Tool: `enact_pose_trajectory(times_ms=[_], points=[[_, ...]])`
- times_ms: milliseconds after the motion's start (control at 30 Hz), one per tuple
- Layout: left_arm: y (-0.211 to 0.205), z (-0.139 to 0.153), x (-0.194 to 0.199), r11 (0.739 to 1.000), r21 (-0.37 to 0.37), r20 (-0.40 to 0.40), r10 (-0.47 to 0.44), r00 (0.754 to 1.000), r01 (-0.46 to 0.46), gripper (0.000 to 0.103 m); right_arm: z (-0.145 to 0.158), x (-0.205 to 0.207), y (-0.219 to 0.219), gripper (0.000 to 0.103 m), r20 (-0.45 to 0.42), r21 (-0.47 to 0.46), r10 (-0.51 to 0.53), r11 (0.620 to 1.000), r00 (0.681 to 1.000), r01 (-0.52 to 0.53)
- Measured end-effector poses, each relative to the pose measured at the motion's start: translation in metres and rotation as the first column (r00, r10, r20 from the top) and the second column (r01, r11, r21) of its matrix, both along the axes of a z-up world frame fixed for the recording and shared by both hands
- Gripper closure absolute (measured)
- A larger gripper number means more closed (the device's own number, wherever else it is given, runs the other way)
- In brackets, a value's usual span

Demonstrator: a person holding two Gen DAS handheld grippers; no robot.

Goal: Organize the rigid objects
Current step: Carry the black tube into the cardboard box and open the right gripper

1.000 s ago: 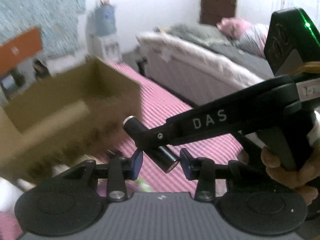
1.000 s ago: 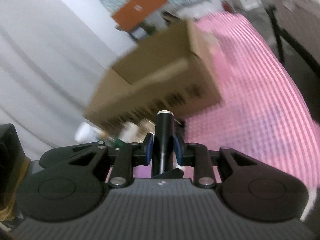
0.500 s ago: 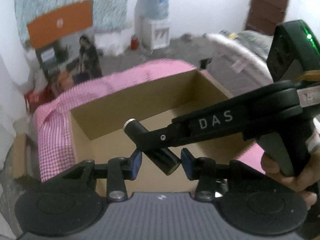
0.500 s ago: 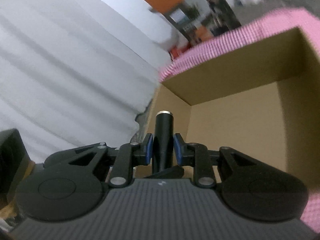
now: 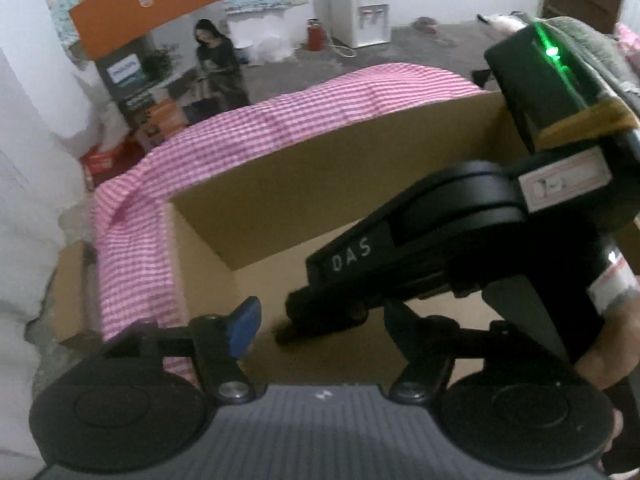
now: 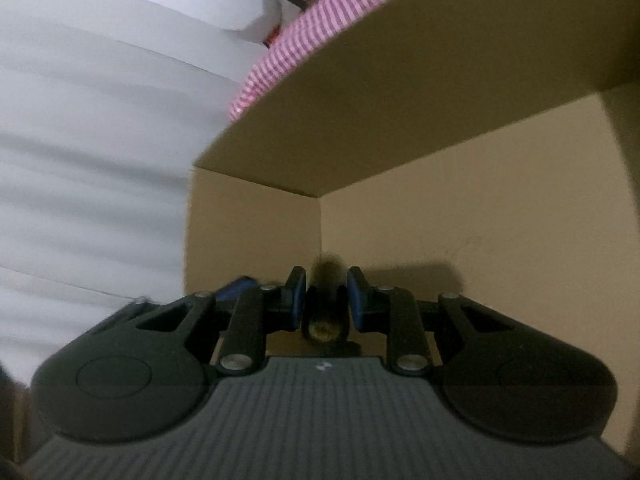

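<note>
A pink-and-white checked cloth [image 5: 280, 120] is lying over the surface and draping down at its far left corner. Beyond it, a printed standing banner [image 5: 132, 80] with an orange top panel is leaning against the wall. A person in dark clothing [image 5: 218, 68] is showing beside that banner, though it cannot be told whether printed or real. A white water dispenser [image 5: 360, 12] is standing at the back wall, with a red bottle [image 5: 314, 34] sitting on the grey floor just beside it. White curtain fabric [image 6: 100, 140] is hanging at the left.

Left tongs [image 5: 320, 328] angled down, jaws just opened wide — right tongs [image 6: 326, 300] pinched shut on a dark cylinder [image 6: 325, 314]
</note>
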State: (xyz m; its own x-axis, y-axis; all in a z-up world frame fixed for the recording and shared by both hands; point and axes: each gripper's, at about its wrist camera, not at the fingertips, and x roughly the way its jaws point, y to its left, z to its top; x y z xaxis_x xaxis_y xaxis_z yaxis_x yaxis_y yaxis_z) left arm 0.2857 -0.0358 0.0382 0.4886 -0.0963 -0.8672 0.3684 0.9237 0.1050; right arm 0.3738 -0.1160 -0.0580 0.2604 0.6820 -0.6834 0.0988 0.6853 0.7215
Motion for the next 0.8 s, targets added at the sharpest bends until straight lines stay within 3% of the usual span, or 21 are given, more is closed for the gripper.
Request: enact_pose_trajectory(times_ms=[100,267,333,500,633,800], points=[[0.008,0.001,-0.002,0.999,-0.026,-0.007,0.025,1.0,-0.026,0.027,-0.003,0.003,0.004,0.079,-0.026,0.034,0.005,0.999,1.0,-0.005],[0.012,0.011,-0.01,0.997,-0.077,0.006,0.03,1.0,-0.03,0.02,0.009,-0.001,0.003,0.06,-0.001,0.023,0.0,1.0,1.0,0.0],[0.013,0.016,-0.015,0.996,-0.084,0.028,0.029,0.999,-0.026,0.016,0.009,-0.004,0.001,0.058,0.011,0.018,-0.004,1.0,1.0,0.004],[0.015,0.032,-0.03,0.993,-0.115,0.066,0.025,0.998,-0.018,0.015,0.025,-0.013,-0.011,0.057,0.049,0.041,-0.032,0.999,0.998,0.03],[0.017,0.051,-0.047,0.989,-0.151,0.106,0.015,0.994,0.001,0.014,0.052,-0.052,-0.044,0.057,0.105,0.068,-0.046,0.997,0.993,0.039],[0.021,0.078,-0.083,0.979,-0.201,0.178,-0.005,0.984,0.042,0.012,0.098,-0.097,-0.084,0.056,0.244,0.083,-0.061,0.996,0.968,0.042]])
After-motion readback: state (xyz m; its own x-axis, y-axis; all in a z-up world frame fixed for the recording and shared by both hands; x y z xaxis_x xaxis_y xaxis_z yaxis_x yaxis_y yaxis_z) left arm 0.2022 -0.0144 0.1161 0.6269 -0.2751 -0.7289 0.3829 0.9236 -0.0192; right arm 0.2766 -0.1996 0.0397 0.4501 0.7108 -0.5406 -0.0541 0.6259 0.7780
